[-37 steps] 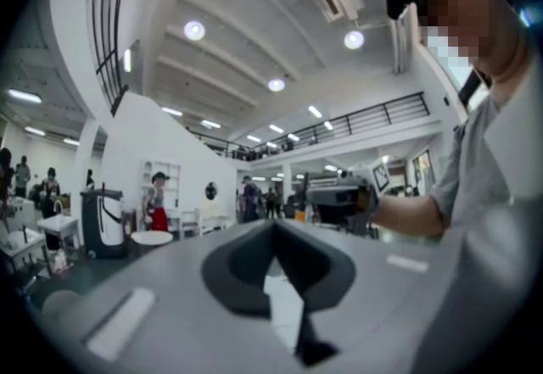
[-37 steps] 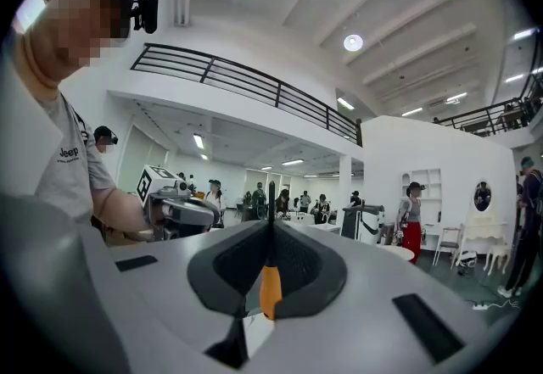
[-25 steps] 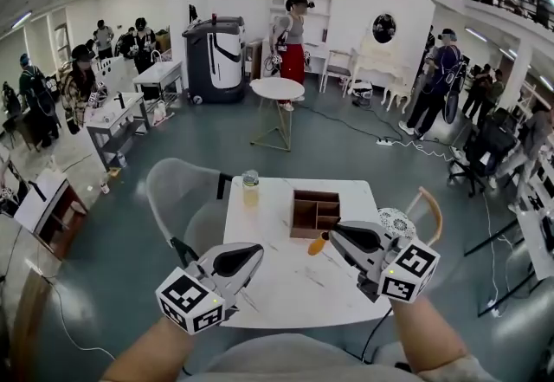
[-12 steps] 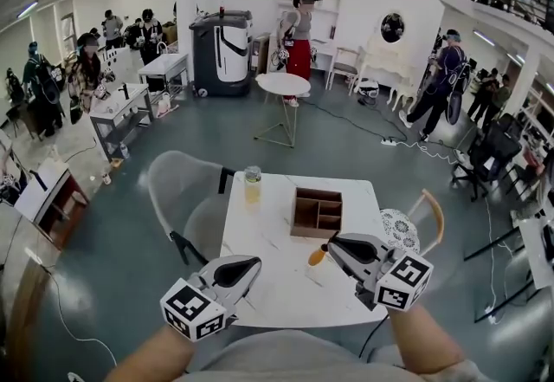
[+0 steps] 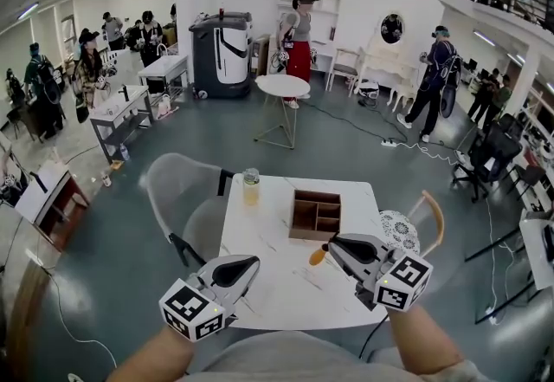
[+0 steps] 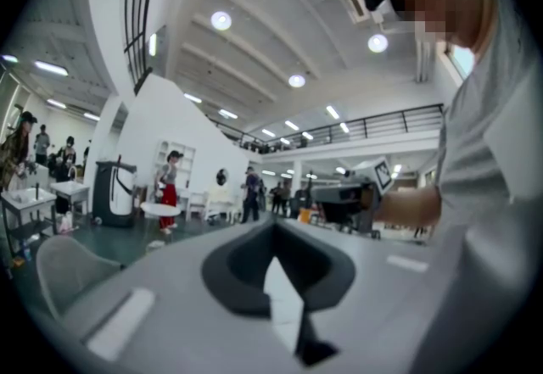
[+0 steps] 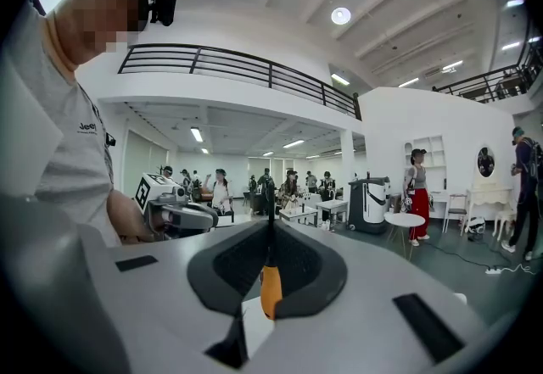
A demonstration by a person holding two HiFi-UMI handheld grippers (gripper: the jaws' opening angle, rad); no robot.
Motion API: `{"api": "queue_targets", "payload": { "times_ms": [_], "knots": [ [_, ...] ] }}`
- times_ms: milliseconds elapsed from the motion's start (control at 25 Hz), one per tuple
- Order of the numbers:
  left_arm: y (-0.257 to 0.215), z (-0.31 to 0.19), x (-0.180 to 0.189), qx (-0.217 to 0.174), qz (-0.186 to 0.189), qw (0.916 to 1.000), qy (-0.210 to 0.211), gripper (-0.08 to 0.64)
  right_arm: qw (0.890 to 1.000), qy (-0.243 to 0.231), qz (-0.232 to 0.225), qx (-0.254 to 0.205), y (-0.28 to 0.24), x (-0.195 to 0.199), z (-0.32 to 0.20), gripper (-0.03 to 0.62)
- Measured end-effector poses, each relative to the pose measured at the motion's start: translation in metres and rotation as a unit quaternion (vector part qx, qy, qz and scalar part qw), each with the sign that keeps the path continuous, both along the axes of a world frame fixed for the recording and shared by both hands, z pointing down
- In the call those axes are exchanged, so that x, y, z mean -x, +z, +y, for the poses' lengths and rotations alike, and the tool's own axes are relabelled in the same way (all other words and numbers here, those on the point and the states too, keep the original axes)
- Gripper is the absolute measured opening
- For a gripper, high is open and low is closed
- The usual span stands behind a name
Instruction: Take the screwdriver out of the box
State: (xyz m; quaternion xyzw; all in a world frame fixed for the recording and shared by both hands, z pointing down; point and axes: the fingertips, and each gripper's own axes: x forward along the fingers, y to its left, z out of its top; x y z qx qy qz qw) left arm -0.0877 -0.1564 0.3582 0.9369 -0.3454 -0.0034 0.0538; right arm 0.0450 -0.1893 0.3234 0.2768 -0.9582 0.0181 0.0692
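Screwdriver [image 7: 270,289] is gripped in the right hand-held gripper [image 7: 270,228], whose jaws are closed on it. Its orange handle [image 5: 318,255] is seen low between the jaws, and its thin dark shaft [image 7: 271,194] is seen running up past their tips. In the head view the screwdriver is held up over the tabletop [image 5: 286,285], just in front of the box [image 5: 316,214] and no longer in it. So the taking-out part looks done.

The left hand-held gripper [image 5: 251,262] is held over the near left side of the tabletop. Its jaws are shut together and nothing is caught between them.

The screwdriver is judged to be light, hard and stiff, so it will not be bent or squashed by a firm grip. The handle looks smooth, so it could be turned or slid in the jaws if it is tipped. The fat handle is the best place for it to be held, as the thin shaft could be lost more easily.

Past the tool, the brown box is set on the white tabletop, with walls inside that split it into small parts. What is left in it cannot be told. A jar [image 5: 251,187] of yellow stuff is stood at the far left edge, well apart from the box. A grey chair [image 5: 177,198] is pushed up at the left and a wooden chair [image 5: 430,214] at the right. Farther off, a small round table [image 5: 277,87] and standing people are seen on the green floor.
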Motion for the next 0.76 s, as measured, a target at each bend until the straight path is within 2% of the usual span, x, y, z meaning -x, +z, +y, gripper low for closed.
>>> {"api": "queue_targets", "payload": {
  "times_ms": [760],
  "knots": [
    [0.0001, -0.0019, 0.0048, -0.002, 0.002, 1.0000, -0.004, 0.005, 1.000, 0.005, 0.002, -0.005, -0.0006, -0.0005, -0.0048, 0.021]
  ]
}}
